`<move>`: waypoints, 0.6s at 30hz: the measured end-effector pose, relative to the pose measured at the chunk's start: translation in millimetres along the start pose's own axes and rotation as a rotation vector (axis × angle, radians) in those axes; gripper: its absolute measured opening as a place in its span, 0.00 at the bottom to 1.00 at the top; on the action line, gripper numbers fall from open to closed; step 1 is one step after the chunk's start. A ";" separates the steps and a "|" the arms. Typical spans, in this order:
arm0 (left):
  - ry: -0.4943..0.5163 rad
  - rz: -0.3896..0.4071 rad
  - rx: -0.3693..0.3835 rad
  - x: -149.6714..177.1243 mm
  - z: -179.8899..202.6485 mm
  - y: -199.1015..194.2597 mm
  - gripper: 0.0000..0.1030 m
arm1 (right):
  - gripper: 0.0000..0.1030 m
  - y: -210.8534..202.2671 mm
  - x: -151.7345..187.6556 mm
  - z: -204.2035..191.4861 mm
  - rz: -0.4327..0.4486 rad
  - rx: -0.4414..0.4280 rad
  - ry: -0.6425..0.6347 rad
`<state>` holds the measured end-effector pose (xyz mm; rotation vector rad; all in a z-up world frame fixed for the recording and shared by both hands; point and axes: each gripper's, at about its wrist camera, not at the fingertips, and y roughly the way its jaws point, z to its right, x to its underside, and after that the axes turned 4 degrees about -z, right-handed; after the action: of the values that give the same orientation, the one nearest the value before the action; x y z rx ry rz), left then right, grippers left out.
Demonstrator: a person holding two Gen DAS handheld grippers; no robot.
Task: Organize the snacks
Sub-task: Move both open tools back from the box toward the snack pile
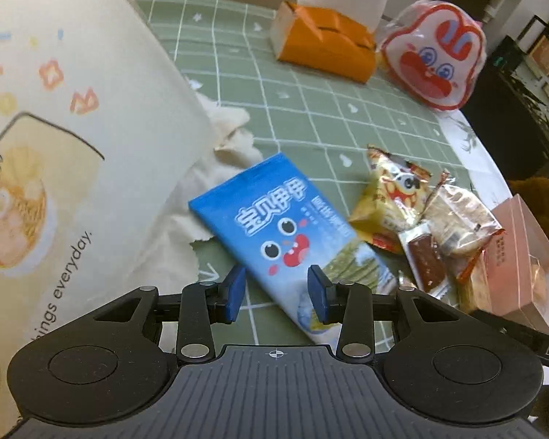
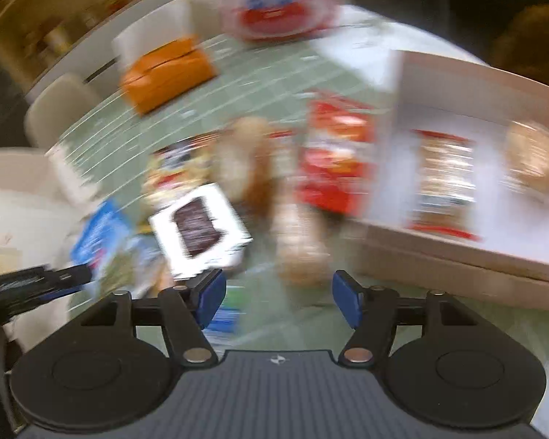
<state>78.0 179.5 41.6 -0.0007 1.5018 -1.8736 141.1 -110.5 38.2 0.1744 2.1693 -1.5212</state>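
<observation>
1. left tool (image 1: 277, 292): pads apart, nothing pressed between them; the blue snack pack (image 1: 287, 234) lies flat on the counter (image 1: 296, 117) right ahead, its lower end showing between the pads.
2. right tool (image 2: 279, 298): wide apart and empty, view blurred; a small pale wrapped snack (image 2: 300, 248) sits just ahead, the pink box (image 2: 468, 256) ahead to its right.
3. blue pack looks light, soft and slick; likely crinkles and slides.
4. best pinched across a narrow end or side edge, gently, so the contents aren't crushed.
</observation>
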 end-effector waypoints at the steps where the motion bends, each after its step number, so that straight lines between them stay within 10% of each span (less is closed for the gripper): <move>1: -0.005 -0.002 0.006 -0.8 -1.0 2.3 0.41 | 0.73 6.4 -4.0 -11.8 0.006 0.003 -0.031; 9: 0.097 0.025 0.102 -14.4 22.2 24.5 0.44 | 0.83 47.7 -42.1 -49.4 0.032 0.068 -0.103; 11: 0.125 0.005 0.152 -16.7 32.1 31.4 0.44 | 0.75 50.5 -45.0 -48.7 0.022 0.092 -0.129; 13: 0.160 -0.005 0.180 -15.2 41.7 36.1 0.44 | 0.40 46.7 -40.7 -41.9 -0.002 0.085 -0.134; 18: 0.172 0.008 0.176 -9.8 48.6 28.6 0.44 | 0.22 21.6 -10.7 -15.2 -0.023 0.045 -0.108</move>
<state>120.8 141.8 37.0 0.2544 1.4402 -2.0365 153.7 -86.7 28.7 0.0808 2.0604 -1.5562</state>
